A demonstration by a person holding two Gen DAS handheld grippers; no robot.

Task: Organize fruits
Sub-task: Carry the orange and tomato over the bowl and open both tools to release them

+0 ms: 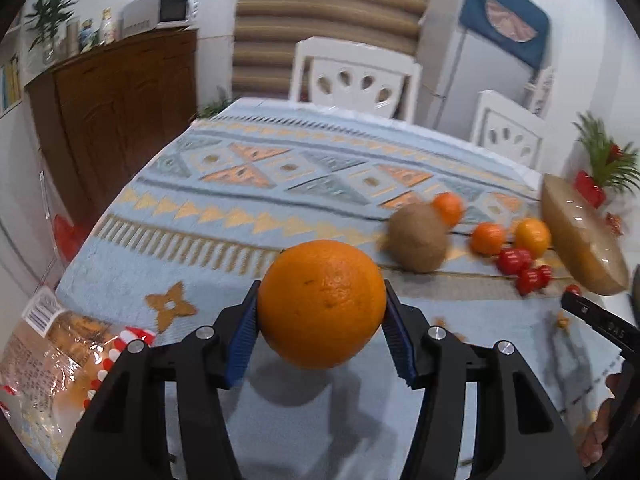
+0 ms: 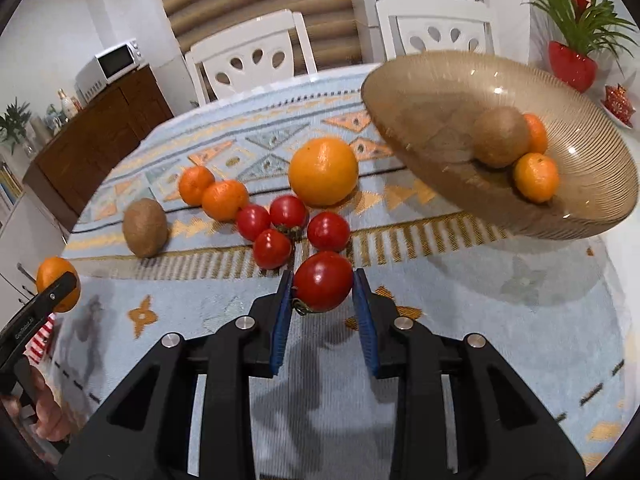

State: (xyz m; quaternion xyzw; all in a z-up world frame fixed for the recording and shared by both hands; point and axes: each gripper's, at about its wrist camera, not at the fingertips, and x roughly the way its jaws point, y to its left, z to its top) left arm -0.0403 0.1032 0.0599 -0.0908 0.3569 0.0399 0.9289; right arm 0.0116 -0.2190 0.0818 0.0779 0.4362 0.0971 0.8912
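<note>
Fruit in both grippers, above the patterned blue tablecloth (image 2: 460, 360)
Left gripper (image 1: 322, 320) is pinching a large round orange (image 1: 322, 304); right gripper (image 2: 324, 300) is pinching a glossy red tomato (image 2: 323, 281).

White chairs (image 2: 248, 56), wooden sideboard (image 1: 116, 92), striped blind (image 1: 328, 12).

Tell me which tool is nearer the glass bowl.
Right. The right tool, gripping a tomato, is just beside the bowl; the left tool, holding an orange, sits farther off.
</note>
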